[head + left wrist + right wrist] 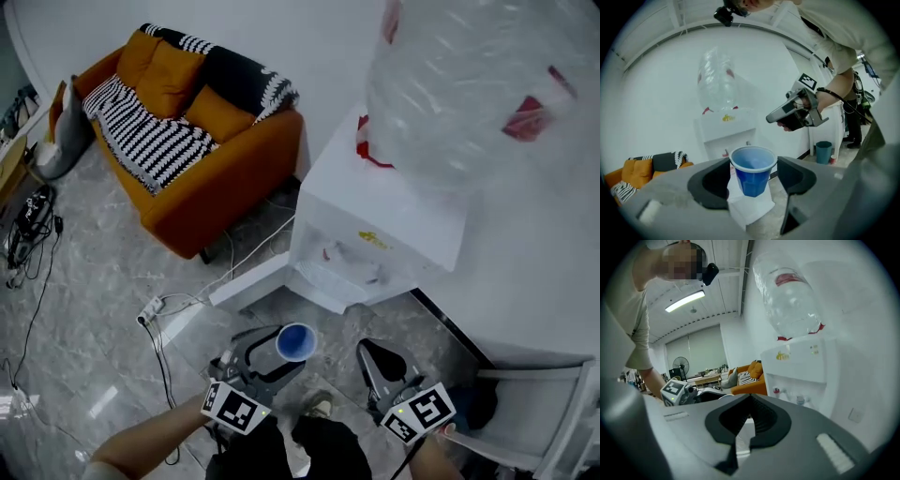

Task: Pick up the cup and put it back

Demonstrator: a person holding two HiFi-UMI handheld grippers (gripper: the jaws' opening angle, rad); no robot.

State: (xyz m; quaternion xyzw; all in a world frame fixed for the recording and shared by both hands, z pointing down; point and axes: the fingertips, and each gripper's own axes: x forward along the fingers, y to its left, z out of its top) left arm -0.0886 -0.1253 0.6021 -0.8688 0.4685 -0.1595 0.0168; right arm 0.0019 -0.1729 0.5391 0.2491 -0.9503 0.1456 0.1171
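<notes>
One blue plastic cup (pixel 295 341) shows in the head view, held off the grey marbled floor (pixel 94 309) between the jaws of the left gripper (pixel 279 354), near the foot of the white water dispenser (pixel 375 225). The right gripper (pixel 377 359) hangs just to its right. In the left gripper view the jaws stand wide, yet both pads press on the cup's wall just under the rim. The cup sits upright and its inside looks bare, though a little water would be hard to spot. It is probably light, thin-walled and easy to squash, so a gentle squeeze below the stiffer rim suits it best. A teal bin (pixel 823 152) stands far right, its contents hidden. In the right gripper view the jaws meet tip to tip on nothing, and the level in the dispenser's inverted clear bottle (pixel 792 296) cannot be read.
</notes>
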